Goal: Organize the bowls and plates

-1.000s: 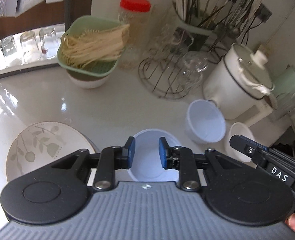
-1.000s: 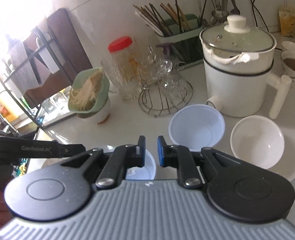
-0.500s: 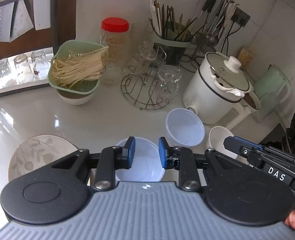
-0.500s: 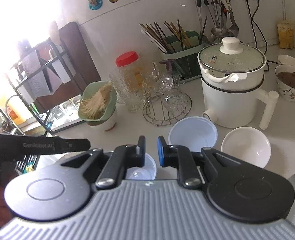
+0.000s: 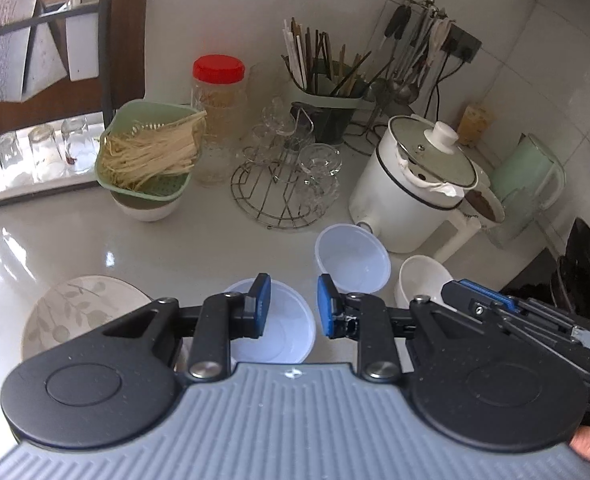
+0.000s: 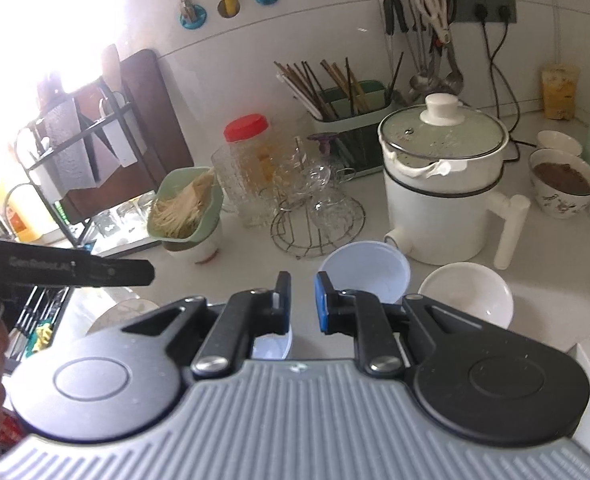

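Bowl translucent white plastic, round, empty, upright beside leaf-patterned plate.

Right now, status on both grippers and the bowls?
Left gripper open, empty, above the near plastic bowl. Right gripper open, empty. Second plastic bowl and white bowl beside the pot. Leaf plate left. Nothing blocking.

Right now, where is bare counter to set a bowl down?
Bare counter lies between the green noodle strainer, the leaf-patterned plate and the near translucent plastic bowl. It is crowded by the white electric pot: second plastic bowl, white ceramic bowl, wire glass rack.
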The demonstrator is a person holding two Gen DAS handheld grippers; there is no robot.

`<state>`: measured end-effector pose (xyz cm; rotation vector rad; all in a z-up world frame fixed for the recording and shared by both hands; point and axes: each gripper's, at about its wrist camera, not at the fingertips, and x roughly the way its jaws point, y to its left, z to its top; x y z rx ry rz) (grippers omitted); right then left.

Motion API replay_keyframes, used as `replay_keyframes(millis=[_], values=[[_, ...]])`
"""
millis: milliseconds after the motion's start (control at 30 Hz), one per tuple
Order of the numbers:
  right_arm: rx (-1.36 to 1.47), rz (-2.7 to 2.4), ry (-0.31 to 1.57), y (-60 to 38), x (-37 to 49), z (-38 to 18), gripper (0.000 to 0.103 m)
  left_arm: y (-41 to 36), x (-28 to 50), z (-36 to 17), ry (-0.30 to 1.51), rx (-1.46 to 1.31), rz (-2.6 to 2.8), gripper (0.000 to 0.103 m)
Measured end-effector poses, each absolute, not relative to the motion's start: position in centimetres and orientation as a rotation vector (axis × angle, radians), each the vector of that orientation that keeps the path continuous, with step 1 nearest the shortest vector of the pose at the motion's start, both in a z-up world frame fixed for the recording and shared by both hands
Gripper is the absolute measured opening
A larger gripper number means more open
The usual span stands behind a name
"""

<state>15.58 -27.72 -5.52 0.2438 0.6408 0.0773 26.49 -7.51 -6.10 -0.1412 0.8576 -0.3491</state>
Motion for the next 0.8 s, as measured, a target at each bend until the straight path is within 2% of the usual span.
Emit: replay_keyframes(millis=[200, 567, 800], values=[[0.269, 0.043, 0.620, -26.3, 14.4, -5.5, 0.017, -6.2, 26.2, -5.4, 0.822, -0.138, -0.442, 0.030], [0.256, -0.126, 0.658, -23.9, 13.0, -6.5, 0.017, -3.1, 27.2, -7.6, 0.853, -0.151, -0.523, 0.030], [0.226, -0.199, 0.657, -21.8, 12.2, -6.7, 0.017, -1.9, 28.2, -8.3, 0.873, -0.125, -0.581, 0.036]])
